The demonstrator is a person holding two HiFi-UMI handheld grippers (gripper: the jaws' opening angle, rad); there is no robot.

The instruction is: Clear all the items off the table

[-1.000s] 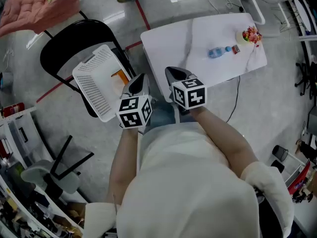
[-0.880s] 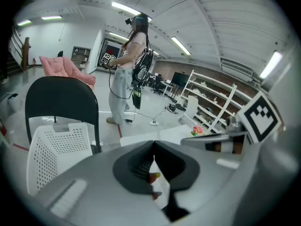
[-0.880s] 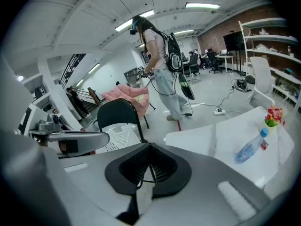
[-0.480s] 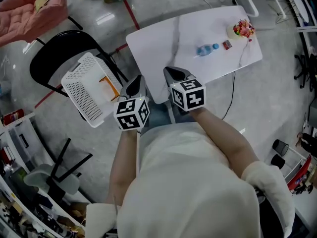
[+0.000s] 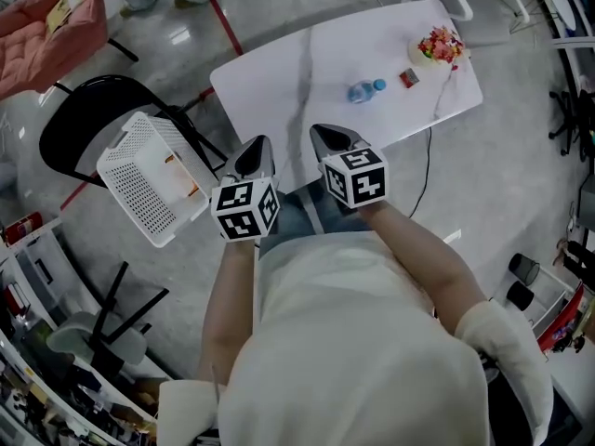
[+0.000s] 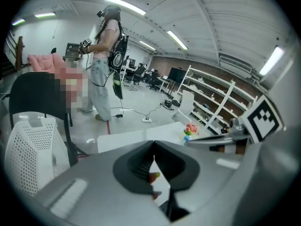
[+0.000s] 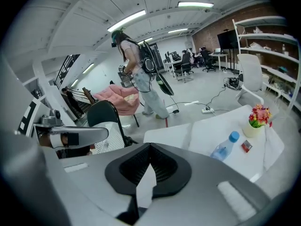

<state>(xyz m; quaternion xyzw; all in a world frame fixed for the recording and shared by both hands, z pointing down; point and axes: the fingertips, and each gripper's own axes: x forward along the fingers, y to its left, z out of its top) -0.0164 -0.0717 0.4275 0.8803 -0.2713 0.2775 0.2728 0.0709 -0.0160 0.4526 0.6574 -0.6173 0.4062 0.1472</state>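
The white rounded tabletop before me looks like smooth, grey-veined marble. The clear blue-capped bottle is glossy plastic, the white perforated basket matt plastic. The grey floor shines. My left gripper and right gripper are matt grey plastic.

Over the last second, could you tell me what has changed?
As the person moved, the table, basket and chair slid left in the head view. Nothing was grabbed or released. The left gripper and right gripper stayed shut; bottle, flowers and red packet stayed put on the table.
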